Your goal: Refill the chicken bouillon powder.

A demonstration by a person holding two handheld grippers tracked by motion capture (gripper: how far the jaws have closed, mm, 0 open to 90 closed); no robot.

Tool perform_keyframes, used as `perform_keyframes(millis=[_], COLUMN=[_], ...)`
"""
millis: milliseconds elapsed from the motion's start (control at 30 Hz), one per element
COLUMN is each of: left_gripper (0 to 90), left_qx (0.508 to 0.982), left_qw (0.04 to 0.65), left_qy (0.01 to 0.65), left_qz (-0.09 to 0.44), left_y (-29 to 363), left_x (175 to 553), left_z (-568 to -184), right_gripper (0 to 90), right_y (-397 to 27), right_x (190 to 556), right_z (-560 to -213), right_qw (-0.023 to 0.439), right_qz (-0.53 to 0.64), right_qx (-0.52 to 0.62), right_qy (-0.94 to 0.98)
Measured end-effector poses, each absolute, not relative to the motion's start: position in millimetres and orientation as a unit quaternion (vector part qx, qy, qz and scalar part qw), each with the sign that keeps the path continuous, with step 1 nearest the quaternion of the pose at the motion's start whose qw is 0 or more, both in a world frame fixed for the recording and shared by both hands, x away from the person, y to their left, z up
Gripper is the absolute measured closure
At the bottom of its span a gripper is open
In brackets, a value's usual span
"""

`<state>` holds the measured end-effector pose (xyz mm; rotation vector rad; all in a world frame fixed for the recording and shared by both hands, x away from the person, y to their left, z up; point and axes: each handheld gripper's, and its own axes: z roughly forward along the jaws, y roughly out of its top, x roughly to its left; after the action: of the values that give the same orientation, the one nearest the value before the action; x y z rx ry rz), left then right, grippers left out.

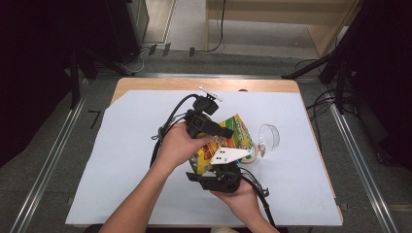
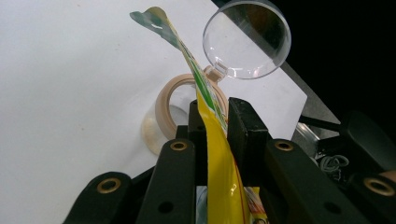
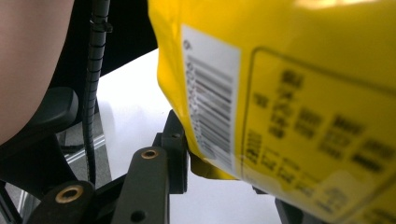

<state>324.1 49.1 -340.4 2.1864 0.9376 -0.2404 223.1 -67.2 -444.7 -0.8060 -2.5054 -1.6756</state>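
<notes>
A yellow and green snack packet (image 1: 236,130) is held up over the white sheet between my two grippers. My left gripper (image 1: 227,132) reaches in from the left. In the left gripper view the left gripper (image 2: 217,109) is shut on the packet (image 2: 219,177), which stands edge-on between the pads. My right gripper (image 1: 221,169) comes up from below, under its grey plate. In the right gripper view the right gripper (image 3: 224,163) grips the packet (image 3: 289,93) at its lower corner, barcode side facing the camera. The packet hides the right-hand jaw.
A roll of beige tape (image 1: 251,156) lies on the white sheet (image 1: 121,160) just right of the packet, also seen as the tape (image 2: 163,107) behind the jaws. A clear round lens (image 1: 268,136) stands beside it. The wooden table edge (image 1: 194,83) runs along the back.
</notes>
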Motion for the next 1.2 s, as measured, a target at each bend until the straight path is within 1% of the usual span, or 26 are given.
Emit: perform_keyframes(millis=[133, 400, 667, 900, 1200], left_gripper=[79.8, 79.6, 79.6, 79.8, 79.9], left_qx=[0.847, 0.847, 0.848, 0.848, 0.842], left_qw=[0.370, 0.371, 0.366, 0.364, 0.369], left_qy=[0.369, 0.366, 0.368, 0.369, 0.375], left_qz=[-0.103, -0.106, -0.108, -0.109, -0.120], left_y=[52, 53, 52, 53, 56], left_x=[327, 329, 330, 333, 336], left_z=[-342, -343, -347, -347, -347], right_gripper=[65.9, 66.2, 66.0, 65.9, 66.3], right_y=[-66, -65, -66, -64, -64], right_x=[222, 223, 223, 222, 221], right_z=[-444, -444, -448, -445, -442], right_qw=[-0.007, -0.010, -0.004, -0.021, -0.020], right_qz=[-0.537, -0.532, -0.529, -0.523, -0.523], right_qx=[-0.249, -0.248, -0.249, -0.239, -0.237], right_qy=[-0.806, -0.809, -0.811, -0.818, -0.819])
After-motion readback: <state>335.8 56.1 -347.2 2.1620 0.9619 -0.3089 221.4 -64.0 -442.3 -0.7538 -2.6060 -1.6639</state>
